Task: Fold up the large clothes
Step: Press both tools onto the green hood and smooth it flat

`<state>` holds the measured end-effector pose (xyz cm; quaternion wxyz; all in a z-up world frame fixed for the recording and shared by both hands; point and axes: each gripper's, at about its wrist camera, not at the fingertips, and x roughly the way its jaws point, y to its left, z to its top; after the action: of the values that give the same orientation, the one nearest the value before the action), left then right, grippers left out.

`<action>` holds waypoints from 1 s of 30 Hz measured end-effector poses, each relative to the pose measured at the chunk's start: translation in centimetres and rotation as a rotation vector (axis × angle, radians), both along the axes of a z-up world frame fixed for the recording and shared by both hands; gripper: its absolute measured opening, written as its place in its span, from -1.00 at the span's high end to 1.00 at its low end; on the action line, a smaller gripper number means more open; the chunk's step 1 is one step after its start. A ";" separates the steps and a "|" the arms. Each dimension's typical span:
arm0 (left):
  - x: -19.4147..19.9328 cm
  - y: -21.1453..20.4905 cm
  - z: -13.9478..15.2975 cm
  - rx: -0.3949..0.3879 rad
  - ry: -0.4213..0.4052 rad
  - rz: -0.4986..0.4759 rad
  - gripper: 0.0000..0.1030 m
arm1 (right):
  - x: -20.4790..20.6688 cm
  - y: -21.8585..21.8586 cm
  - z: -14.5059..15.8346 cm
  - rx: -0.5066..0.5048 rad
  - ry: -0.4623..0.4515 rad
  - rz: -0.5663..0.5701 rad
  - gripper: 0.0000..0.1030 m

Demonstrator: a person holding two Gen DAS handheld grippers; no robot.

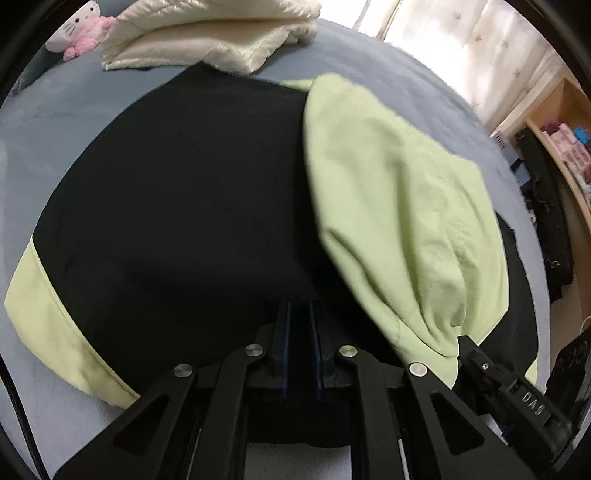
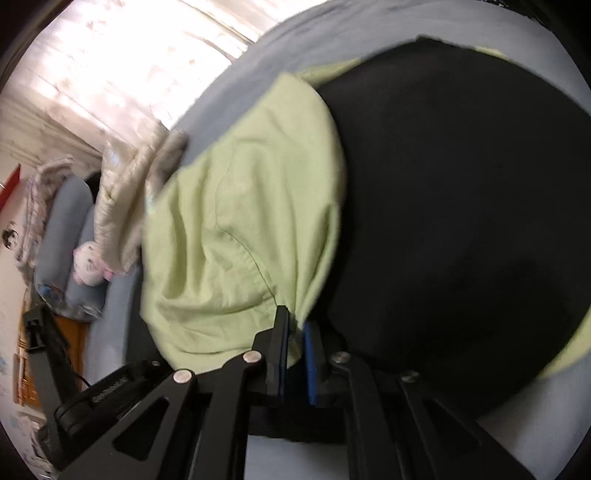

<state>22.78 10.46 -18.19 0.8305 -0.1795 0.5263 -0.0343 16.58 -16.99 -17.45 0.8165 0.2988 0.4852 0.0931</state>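
Observation:
A large black shirt with light green sleeves lies spread on a blue-grey bed. Its right green sleeve is folded over onto the black body. My left gripper sits low over the black hem, jaws nearly closed on dark fabric. My right gripper is shut on the green sleeve at its edge; it also shows in the left wrist view. The black body fills the right of the right wrist view. The left green sleeve lies flat at the left.
A folded cream quilted garment lies at the far end of the bed, next to a pink-and-white plush toy. Curtains and a wooden shelf stand to the right. Pillows lie by the headboard.

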 end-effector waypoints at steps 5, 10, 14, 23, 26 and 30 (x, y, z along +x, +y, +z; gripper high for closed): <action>-0.7 -0.2 0.8 0.024 -0.036 -0.028 0.77 | -0.8 0.3 2.2 -0.072 -0.016 0.038 0.74; -1.2 -0.4 3.7 0.026 -0.114 -0.027 0.72 | -2.6 0.3 5.9 -0.168 -0.161 0.034 0.74; -0.4 -1.7 6.1 -0.009 -0.199 -0.065 0.62 | -1.4 1.3 7.6 -0.170 -0.257 0.095 0.74; 6.7 -4.2 4.8 -0.015 -0.259 -0.139 0.55 | 6.1 5.5 6.1 -0.241 -0.284 0.190 0.73; 7.9 -4.5 2.5 0.016 -0.205 -0.148 0.56 | 7.7 6.0 3.9 -0.269 -0.227 0.215 0.73; 7.5 -4.2 0.6 0.080 -0.200 -0.162 0.56 | 7.9 4.7 1.6 -0.331 -0.171 0.186 0.81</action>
<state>30.32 6.21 -17.63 0.8798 -0.0988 0.4544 -0.0982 24.49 -12.28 -15.90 0.8805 0.1056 0.4483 0.1119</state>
